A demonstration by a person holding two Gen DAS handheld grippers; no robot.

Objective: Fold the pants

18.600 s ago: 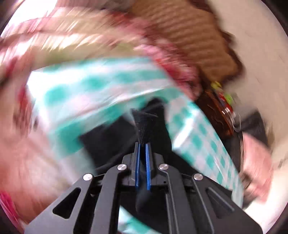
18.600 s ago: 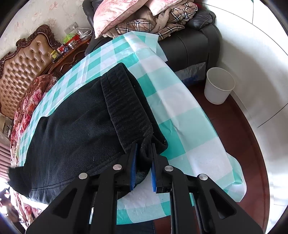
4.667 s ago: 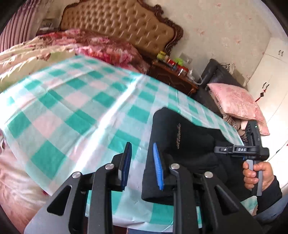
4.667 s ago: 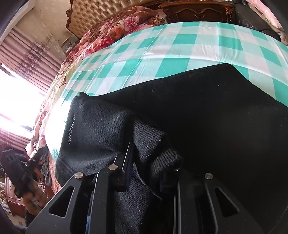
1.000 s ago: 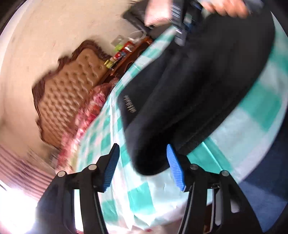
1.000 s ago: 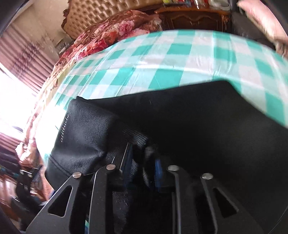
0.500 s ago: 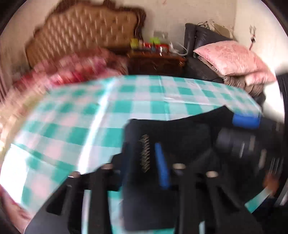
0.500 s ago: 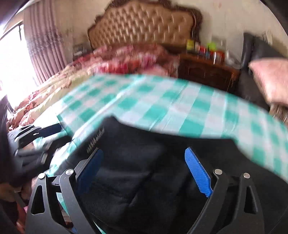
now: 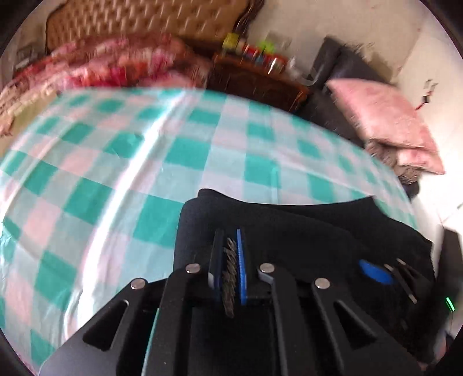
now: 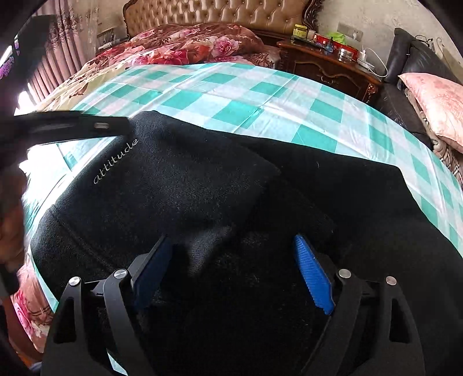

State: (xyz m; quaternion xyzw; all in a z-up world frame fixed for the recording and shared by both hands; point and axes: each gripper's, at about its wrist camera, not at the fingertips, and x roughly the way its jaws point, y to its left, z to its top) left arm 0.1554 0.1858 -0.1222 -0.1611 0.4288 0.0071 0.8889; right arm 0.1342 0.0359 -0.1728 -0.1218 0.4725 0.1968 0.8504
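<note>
Black pants (image 10: 202, 185) with the white word "attitude" lie folded on the green-and-white checked cloth (image 10: 231, 95). My right gripper (image 10: 231, 269) is open wide, its blue pads apart just over the near fold, holding nothing. My left gripper (image 9: 230, 248) has its blue pads close together on the left edge of the pants (image 9: 289, 231), with the lettered cloth pinched between them. The left gripper's black finger shows at the left of the right wrist view (image 10: 72, 127), at the pants' far-left corner. The right gripper's blue pad shows at the right of the left wrist view (image 9: 374, 272).
A tufted headboard (image 10: 220, 14) and a floral quilt (image 10: 185, 43) lie behind the cloth. A dark wood nightstand (image 10: 327, 66) with bottles stands at the back right. A black sofa with a pink pillow (image 10: 434, 101) is at the right.
My right gripper let go of the pants' ribbed edge and opened wide. My left gripper swung in from open and closed on the lettered left edge of the pants.
</note>
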